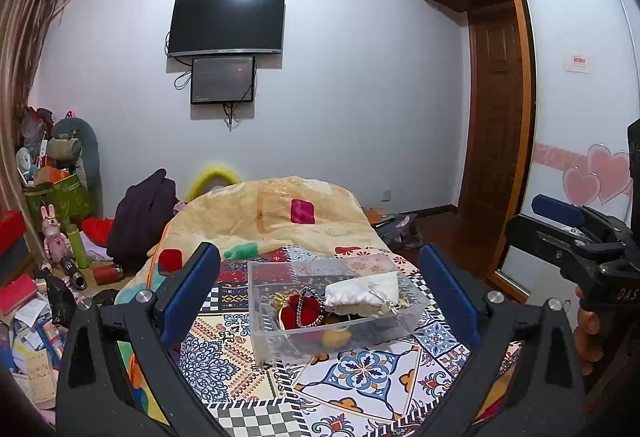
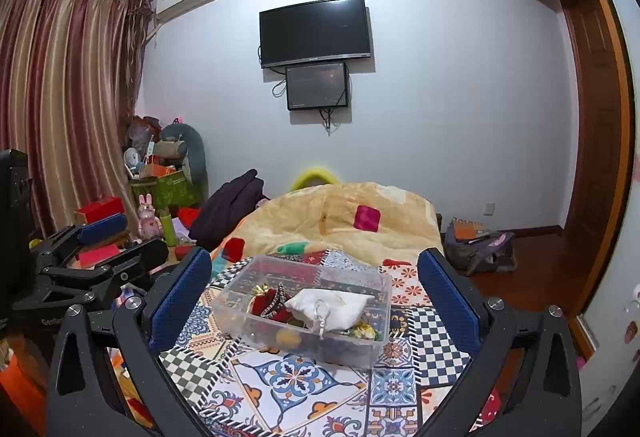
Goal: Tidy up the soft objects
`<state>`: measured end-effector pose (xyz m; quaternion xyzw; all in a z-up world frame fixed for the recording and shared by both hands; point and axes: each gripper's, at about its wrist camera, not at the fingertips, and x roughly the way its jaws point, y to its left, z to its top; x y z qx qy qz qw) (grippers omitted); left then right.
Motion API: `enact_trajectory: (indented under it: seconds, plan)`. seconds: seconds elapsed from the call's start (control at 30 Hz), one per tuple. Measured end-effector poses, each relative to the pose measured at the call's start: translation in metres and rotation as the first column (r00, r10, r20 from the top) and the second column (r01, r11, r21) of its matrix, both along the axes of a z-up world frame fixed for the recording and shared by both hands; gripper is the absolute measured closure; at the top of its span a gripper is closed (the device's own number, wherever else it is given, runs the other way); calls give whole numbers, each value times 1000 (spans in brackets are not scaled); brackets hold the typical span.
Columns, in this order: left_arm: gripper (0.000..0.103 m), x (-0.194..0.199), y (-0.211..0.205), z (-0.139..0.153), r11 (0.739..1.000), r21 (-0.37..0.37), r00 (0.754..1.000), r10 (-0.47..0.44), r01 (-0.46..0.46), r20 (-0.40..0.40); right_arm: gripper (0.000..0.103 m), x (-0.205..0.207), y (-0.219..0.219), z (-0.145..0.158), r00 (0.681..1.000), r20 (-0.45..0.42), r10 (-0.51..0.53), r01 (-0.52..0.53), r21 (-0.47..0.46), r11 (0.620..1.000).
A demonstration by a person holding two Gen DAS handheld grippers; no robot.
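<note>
A clear plastic box (image 1: pixel 260 317) (image 2: pixel 372 351) stands on the patterned bedspread (image 1: pixel 360 369) (image 2: pixel 288 381). Inside lie a white drawstring pouch (image 1: pixel 362 295) (image 2: pixel 328 311), a red pouch with a beaded band (image 1: pixel 304 311) (image 2: pixel 272 303), a small orange item (image 1: pixel 338 337) (image 2: pixel 289 337) and other soft bits. My left gripper (image 1: pixel 326 293) is open and empty, fingers either side of the box, held back from it. My right gripper (image 2: pixel 316 297) is also open and empty, framing the box. Each gripper shows at the other view's edge, the left gripper at the left (image 2: pixel 100 249) and the right gripper at the right (image 1: pixel 576 233).
A bunched yellow quilt (image 1: pixel 288 213) (image 2: pixel 340 217) lies behind the box. A dark garment (image 1: pixel 140 221) and cluttered boxes, toys and bottles (image 1: pixel 60 237) sit left of the bed. A backpack (image 2: pixel 480 249) lies on the wooden floor at right, near the wardrobe (image 1: pixel 576 77).
</note>
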<state>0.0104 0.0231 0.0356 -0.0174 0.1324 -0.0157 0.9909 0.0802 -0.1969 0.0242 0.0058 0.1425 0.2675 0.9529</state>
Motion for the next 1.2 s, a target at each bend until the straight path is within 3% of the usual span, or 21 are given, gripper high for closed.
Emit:
enact_trajectory:
  seconds: [1.2]
  plan:
    - [0,-1,-3,0,1000,-1,1000,-18,18,-11,0,-2,-8,4,1000,-2,-4,4,31,1000]
